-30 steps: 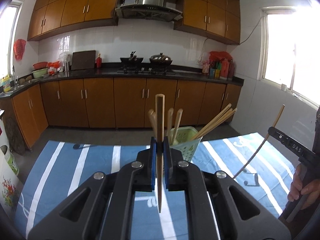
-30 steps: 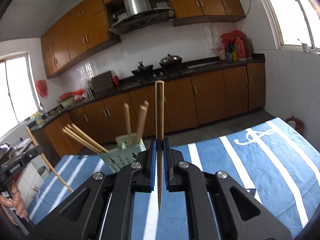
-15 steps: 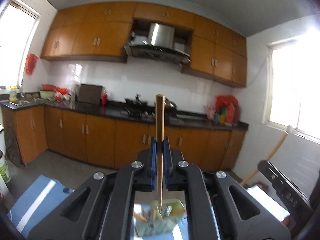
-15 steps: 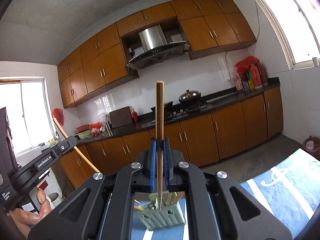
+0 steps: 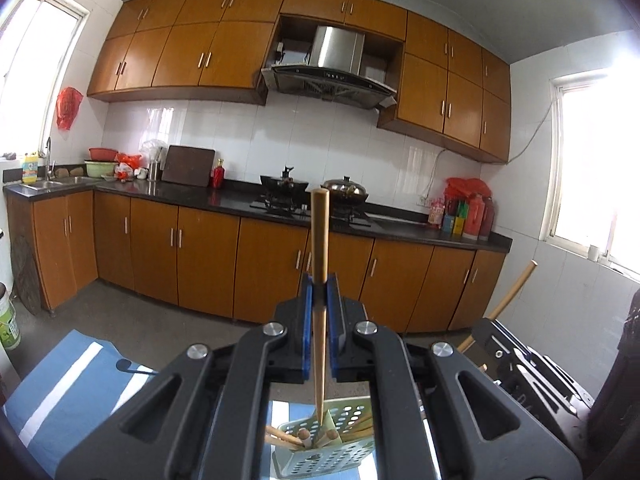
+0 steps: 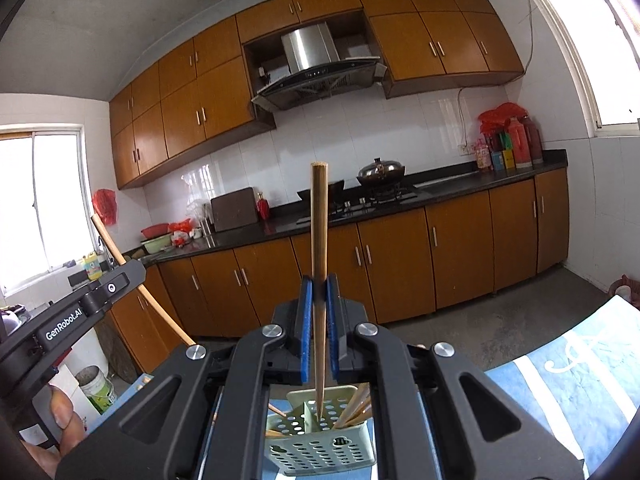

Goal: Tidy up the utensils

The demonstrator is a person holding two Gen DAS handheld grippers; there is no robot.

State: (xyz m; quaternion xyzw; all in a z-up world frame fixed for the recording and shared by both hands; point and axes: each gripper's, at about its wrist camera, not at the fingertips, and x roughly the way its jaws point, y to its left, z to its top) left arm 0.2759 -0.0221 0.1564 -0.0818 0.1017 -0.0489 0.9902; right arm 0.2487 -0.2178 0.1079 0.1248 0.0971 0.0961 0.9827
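Left chopstick (image 5: 319, 280) upright, long axis vertical, thin tip hanging just above green holder (image 5: 320, 450). Holder directly below fingers, on blue striped cloth (image 5: 60, 392) over counter; several chopsticks already leaning inside. Right chopstick (image 6: 319, 280) likewise vertical, tip over holder's (image 6: 320, 440) front compartment. Both hands about equally near; judged next move: straight drop into holder. Left gripper (image 5: 319, 304): fingers clamped on chopstick mid-shaft. Right gripper (image 6: 319, 304): fingers clamped on its chopstick, same way. Risk: tip catching divider.

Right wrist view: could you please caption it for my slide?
Right gripper holds a chopstick upright above the green holder.
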